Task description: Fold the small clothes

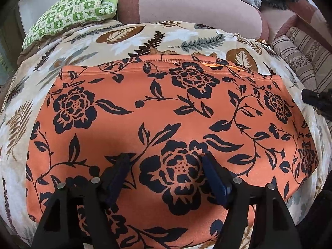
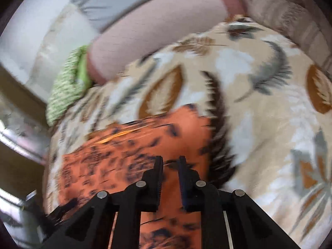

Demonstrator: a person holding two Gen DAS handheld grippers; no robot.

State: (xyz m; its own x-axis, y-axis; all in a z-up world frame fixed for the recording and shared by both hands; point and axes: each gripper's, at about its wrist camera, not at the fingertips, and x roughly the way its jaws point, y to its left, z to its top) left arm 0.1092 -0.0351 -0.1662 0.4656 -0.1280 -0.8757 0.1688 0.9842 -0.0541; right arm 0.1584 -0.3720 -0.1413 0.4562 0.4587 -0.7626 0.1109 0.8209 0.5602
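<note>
An orange garment [image 1: 166, 116] with a black flower print lies flat on a cream leaf-print blanket [image 1: 68, 47]. Its hemmed edge [image 1: 157, 62] runs along the far side. My left gripper [image 1: 166, 157] is open above the near middle of the garment, holding nothing. My right gripper [image 2: 170, 159] is open with a narrow gap, above the garment's right part [image 2: 128, 151]; this view is motion-blurred. The right gripper's tip shows at the right edge of the left wrist view [image 1: 317, 99], beside the garment's right edge.
A green patterned pillow [image 1: 72, 14] lies at the far left. A pink bolster cushion [image 1: 197, 6] runs along the back. A striped cushion [image 1: 300, 58] sits at the far right. The blanket [image 2: 269, 103] extends right of the garment.
</note>
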